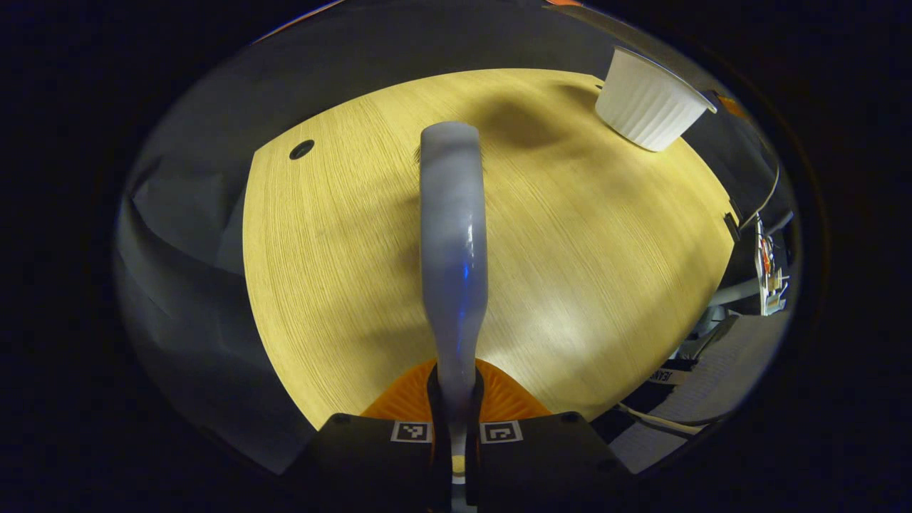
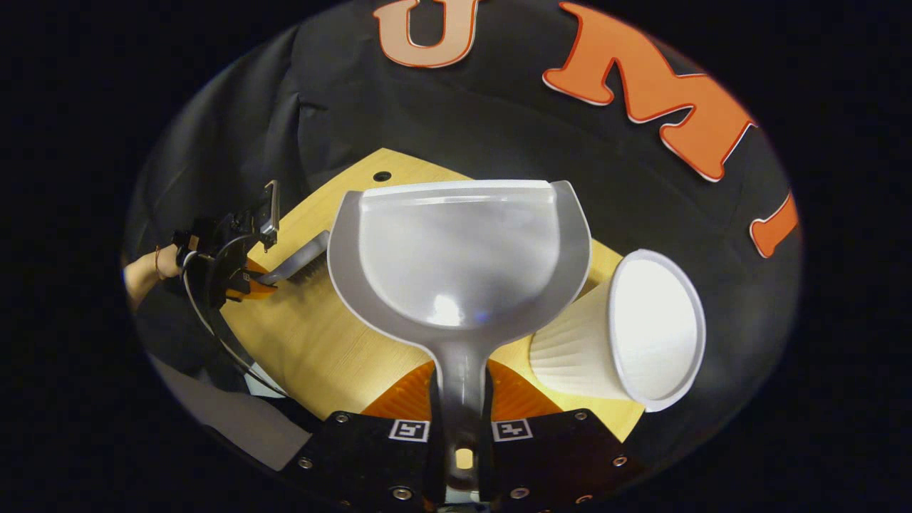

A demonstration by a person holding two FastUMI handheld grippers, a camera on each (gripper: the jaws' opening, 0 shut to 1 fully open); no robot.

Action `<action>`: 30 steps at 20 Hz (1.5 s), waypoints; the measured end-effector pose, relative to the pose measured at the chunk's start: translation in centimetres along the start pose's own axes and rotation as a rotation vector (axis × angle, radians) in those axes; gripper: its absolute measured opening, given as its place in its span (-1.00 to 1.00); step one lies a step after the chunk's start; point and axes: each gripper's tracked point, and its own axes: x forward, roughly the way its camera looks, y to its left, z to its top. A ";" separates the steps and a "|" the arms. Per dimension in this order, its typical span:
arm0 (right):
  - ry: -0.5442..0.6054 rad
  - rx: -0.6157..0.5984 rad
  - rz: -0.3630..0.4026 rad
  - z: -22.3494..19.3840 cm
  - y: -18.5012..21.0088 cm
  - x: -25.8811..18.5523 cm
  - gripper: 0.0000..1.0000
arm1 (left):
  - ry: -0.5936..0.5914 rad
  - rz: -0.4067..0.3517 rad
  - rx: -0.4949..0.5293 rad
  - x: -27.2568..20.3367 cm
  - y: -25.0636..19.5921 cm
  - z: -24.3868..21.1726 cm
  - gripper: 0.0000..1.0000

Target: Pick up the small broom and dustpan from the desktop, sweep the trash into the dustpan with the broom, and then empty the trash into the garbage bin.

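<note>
grey broom is clamped between the left gripper fingers; dustpan is pinched by right gripper, bin beside.

The right gripper clamped the grey dustpan by its handle, the pan held above the wooden desktop with its scoop facing the camera. A white ribbed garbage bin sat at the desktop's right edge. Near the left edge, the left gripper gripped the small broom, a hand behind it.
</note>
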 end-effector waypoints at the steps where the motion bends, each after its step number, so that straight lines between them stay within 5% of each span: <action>1: 0.014 0.013 -0.003 -0.6 0.4 0.9 -0.65 | 0.011 0.002 -0.022 0.2 0.0 -0.1 -0.79; 11: 0.148 0.298 -0.005 -7.2 2.6 5.1 -0.65 | 0.037 0.055 -0.270 2.0 0.4 1.4 -0.79; 19: 0.248 0.371 -0.019 -11.3 3.9 7.5 -0.59 | 0.063 0.083 -0.288 1.4 1.3 4.6 -0.77; 27: 0.245 0.417 -0.026 -12.3 4.6 8.2 -0.38 | 0.041 0.080 -0.294 -0.8 3.3 10.0 -0.34; 28: 0.240 0.429 -0.025 -12.3 4.7 8.1 -0.33 | 0.038 0.077 -0.296 -0.9 3.6 10.6 -0.24; 30: 0.234 0.441 -0.029 -12.2 5.0 8.2 -0.02 | 0.023 0.076 -0.301 -1.3 4.4 12.3 0.38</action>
